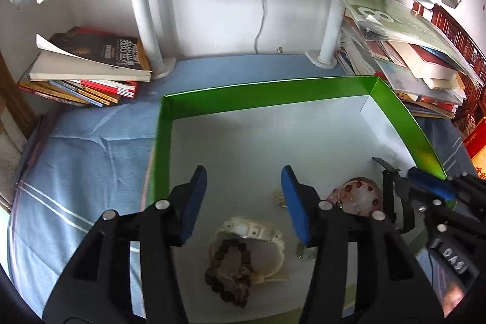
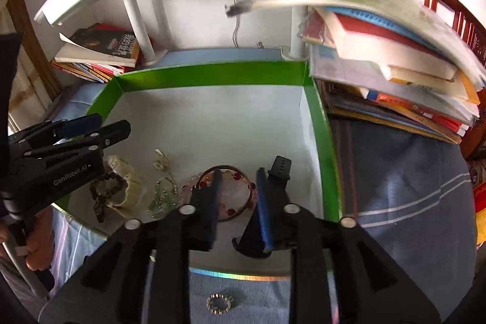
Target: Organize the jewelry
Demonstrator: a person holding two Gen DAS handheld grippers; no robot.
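Two bracelets [image 1: 234, 272] in box [image 1: 267, 94]; one watch [image 2: 278, 172].

Black tool [image 1: 243, 202] frames, blue pads [image 1: 194, 202], silver screws, white lettering.

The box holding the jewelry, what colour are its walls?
Bright green walls with a white floor; the right wrist view shows it best.

My left gripper [image 1: 244, 202] hangs open over the green-walled box [image 1: 264, 94], above a brown bead bracelet [image 1: 229, 272] lying on a white bracelet [image 1: 258, 236] near its front edge.
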